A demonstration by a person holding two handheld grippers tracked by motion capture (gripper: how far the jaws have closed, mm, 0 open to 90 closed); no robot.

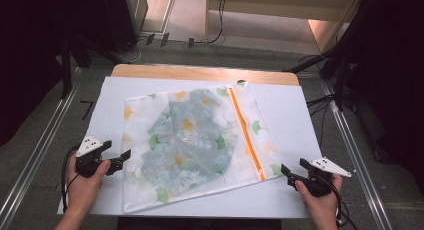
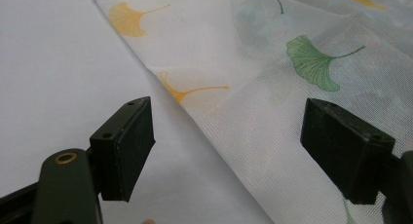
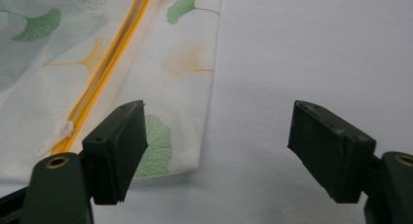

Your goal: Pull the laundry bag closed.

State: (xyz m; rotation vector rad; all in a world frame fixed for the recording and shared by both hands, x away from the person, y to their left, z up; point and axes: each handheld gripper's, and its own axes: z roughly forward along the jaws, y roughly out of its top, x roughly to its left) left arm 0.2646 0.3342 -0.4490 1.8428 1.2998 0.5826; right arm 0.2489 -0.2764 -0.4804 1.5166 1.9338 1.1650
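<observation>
A white mesh bag (image 1: 190, 140) printed with green and yellow ginkgo leaves lies flat on the white sheet, with darker folded cloth (image 1: 192, 137) showing through it. An orange zipper (image 1: 246, 132) runs along its right side, its white pull (image 3: 65, 130) near the front end. My left gripper (image 1: 122, 157) stands open at the bag's left edge (image 2: 195, 121), nothing between its jaws. At the bag's front right corner (image 3: 195, 163), my right gripper (image 1: 287, 172) is open too, just right of that corner.
The white sheet (image 1: 290, 110) covers a wooden table (image 1: 200, 72). Metal rails (image 1: 40, 140) run along both sides on the floor. Dark stands and cables (image 1: 330, 65) sit at the back and right.
</observation>
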